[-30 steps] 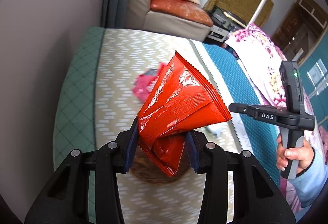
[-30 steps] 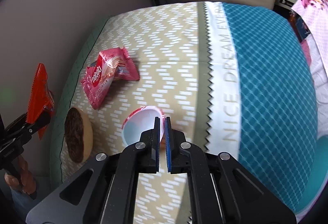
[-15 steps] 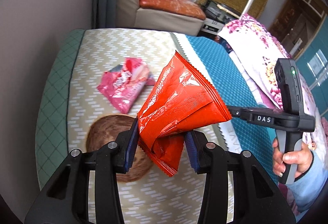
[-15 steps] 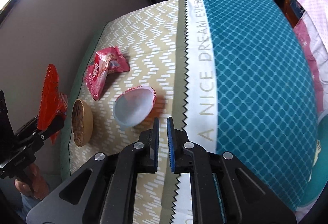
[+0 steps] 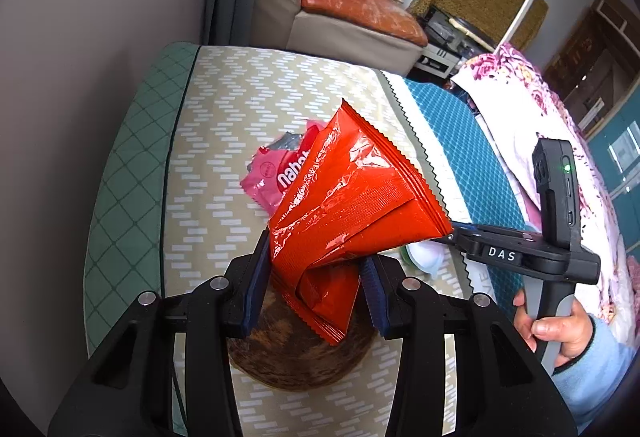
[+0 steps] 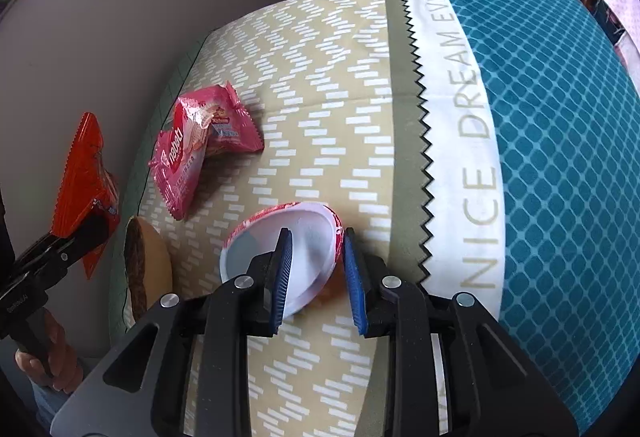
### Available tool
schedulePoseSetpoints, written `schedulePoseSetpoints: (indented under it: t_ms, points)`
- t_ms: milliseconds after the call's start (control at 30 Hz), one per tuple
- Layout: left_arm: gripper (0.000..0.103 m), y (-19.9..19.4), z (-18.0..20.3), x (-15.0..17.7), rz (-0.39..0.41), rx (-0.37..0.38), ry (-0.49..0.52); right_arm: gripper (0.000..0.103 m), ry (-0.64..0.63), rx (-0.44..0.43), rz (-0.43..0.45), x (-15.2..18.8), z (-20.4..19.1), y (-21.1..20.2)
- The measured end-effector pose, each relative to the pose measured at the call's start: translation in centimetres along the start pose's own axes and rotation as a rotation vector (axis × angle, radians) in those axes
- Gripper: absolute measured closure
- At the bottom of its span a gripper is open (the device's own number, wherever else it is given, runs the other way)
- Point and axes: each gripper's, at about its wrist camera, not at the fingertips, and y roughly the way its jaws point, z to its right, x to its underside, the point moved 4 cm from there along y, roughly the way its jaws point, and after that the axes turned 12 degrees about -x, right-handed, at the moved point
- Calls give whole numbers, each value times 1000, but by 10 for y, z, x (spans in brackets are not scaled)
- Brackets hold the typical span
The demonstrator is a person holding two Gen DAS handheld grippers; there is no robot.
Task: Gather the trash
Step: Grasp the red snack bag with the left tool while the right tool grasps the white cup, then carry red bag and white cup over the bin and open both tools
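1. The orange wrapper is clamped in my left gripper; my jaws are partly closed, pinching its crumpled lower end, and the wide end fans up and to the right.
2. Below that wrapper sits a brown woven basket, near the edge of the bed cover.
3. The pink biscuit wrapper lies loose on the cover, just past the basket.
4. The white cup, with a red rim, lies on its side on the cover, its mouth facing my right gripper.
5. My right jaws are opening: the left pad stands in front of the cup's mouth, the right pad beside its rim, and neither presses on it.
6. To the right of the cup runs a white band printed with words, then a teal patterned stretch.
7. A hand in a blue sleeve holds my right gripper's handle.
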Motion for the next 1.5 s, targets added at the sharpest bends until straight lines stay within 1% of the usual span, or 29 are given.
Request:
schedulePoseSetpoints:
  t_ms: [33, 67, 167, 267, 333, 400, 467, 533, 633, 733, 767, 833, 867, 900, 1033, 1233, 1500]
  points:
    - [60, 0, -1, 0, 0, 2, -2, 91, -8, 2, -3, 0, -2, 1]
    - [60, 0, 0, 0, 0, 3, -2, 97, -21, 6, -2, 1, -5, 2]
    - [60, 0, 5, 0, -1, 4, 8, 97, -50, 26, 19, 0, -12, -3]
    - [60, -1, 13, 2, -2, 8, 24, 98, -29, 28, 47, 0, -9, -19]
    - [60, -3, 21, 2, -3, 15, 35, 98, -14, 33, 73, 0, -9, -29]
    - [60, -5, 34, 2, 1, 21, 59, 98, -10, 53, 109, 4, -4, -51]
    - [60, -8, 48, 3, 2, 30, 85, 98, -9, 58, 118, 6, -1, -57]
    - [60, -8, 66, 6, -1, 38, 117, 98, -8, 76, 142, 10, 6, -74]
    - [60, -7, 101, 14, -8, 50, 175, 98, -2, 120, 200, 21, 23, -113]
    - [60, -5, 130, 20, -18, 70, 215, 98, 23, 132, 238, 25, 40, -137]
    - [60, -5, 146, 23, -21, 80, 236, 98, 36, 145, 267, 31, 49, -154]
    - [60, -5, 170, 28, -22, 92, 272, 98, 48, 155, 290, 35, 58, -169]
    - [60, -5, 180, 31, -23, 97, 288, 98, 66, 161, 316, 42, 68, -185]
    - [60, -5, 194, 34, -24, 103, 311, 98, 72, 163, 325, 43, 71, -191]
    - [60, -5, 246, 43, -25, 122, 392, 98, 119, 188, 397, 63, 98, -239]
    - [60, 0, 316, 61, -38, 151, 484, 98, 178, 228, 475, 93, 135, -292]
    - [59, 9, 386, 84, -78, 189, 570, 98, 271, 268, 552, 136, 188, -348]
